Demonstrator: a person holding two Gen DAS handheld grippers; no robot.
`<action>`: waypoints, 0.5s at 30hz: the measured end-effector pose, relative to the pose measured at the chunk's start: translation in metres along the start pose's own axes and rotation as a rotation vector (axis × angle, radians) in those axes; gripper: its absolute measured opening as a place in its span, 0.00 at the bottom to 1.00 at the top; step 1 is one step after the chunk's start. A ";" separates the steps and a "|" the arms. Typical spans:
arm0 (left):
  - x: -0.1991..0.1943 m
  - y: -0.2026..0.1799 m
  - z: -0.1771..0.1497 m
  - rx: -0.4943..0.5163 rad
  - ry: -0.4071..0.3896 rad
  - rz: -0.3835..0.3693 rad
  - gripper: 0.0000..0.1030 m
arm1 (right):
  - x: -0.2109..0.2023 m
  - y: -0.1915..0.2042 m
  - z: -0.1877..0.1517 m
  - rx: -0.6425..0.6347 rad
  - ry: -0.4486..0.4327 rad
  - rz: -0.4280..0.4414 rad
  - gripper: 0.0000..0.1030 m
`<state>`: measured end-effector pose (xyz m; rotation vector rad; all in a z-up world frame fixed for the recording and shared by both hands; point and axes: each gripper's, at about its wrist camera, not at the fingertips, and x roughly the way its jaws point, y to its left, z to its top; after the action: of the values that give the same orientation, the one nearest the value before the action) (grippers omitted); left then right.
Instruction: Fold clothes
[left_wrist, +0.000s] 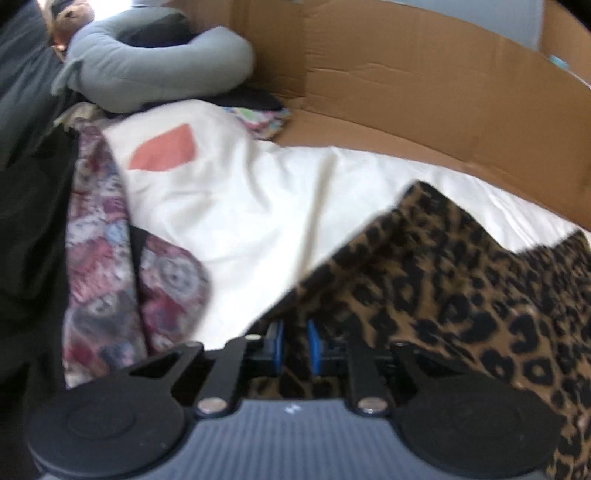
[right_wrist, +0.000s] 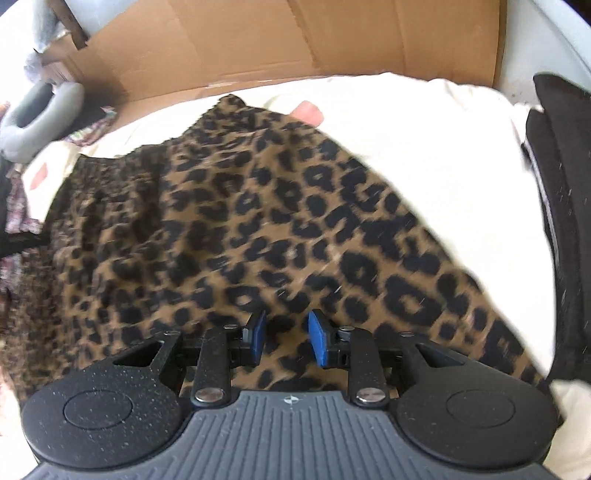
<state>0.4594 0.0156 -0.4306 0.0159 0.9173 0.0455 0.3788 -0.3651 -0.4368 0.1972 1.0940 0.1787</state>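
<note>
In the left wrist view, the left gripper (left_wrist: 295, 345) points down at a leopard print cloth (left_wrist: 443, 295). Its two blue pads (left_wrist: 277, 341) are close together, with a small gap. A bit of the spotty cloth sits in that gap. I cannot tell if the pads press on it. The cloth lies on a white sheet (left_wrist: 240, 221) and spreads out to the right. On the left is a flowery cloth (left_wrist: 99, 258) in red and blue, and beside it something black (left_wrist: 33, 221). A grey round pillow (left_wrist: 155, 66) sits at the back. A brown cardboard wall (left_wrist: 424, 103) stands behind the sheet.

In the right wrist view, the right gripper (right_wrist: 286, 341) also points down at the leopard print cloth (right_wrist: 258, 221). Its blue pads (right_wrist: 318, 341) stand a bit wider apart. The cloth lies under them and fills the gap, but I cannot tell if they hold it. The cloth covers most of the white sheet (right_wrist: 461, 166). A black cloth (right_wrist: 561, 203) lies at the right edge. The grey pillow (right_wrist: 40, 110) is far off on the left. The cardboard wall (right_wrist: 295, 40) runs along the back.
</note>
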 end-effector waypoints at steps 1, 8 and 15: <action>-0.001 0.001 0.003 0.000 -0.002 -0.005 0.16 | 0.001 0.000 0.004 -0.006 -0.006 -0.009 0.30; -0.009 -0.012 0.018 0.060 -0.048 -0.092 0.16 | 0.003 -0.002 0.029 -0.031 -0.052 -0.046 0.31; 0.008 -0.032 0.032 0.114 -0.044 -0.133 0.17 | 0.014 -0.001 0.042 -0.047 -0.091 -0.018 0.31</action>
<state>0.4903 -0.0156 -0.4184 0.0609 0.8740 -0.1305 0.4222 -0.3654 -0.4300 0.1523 0.9999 0.1776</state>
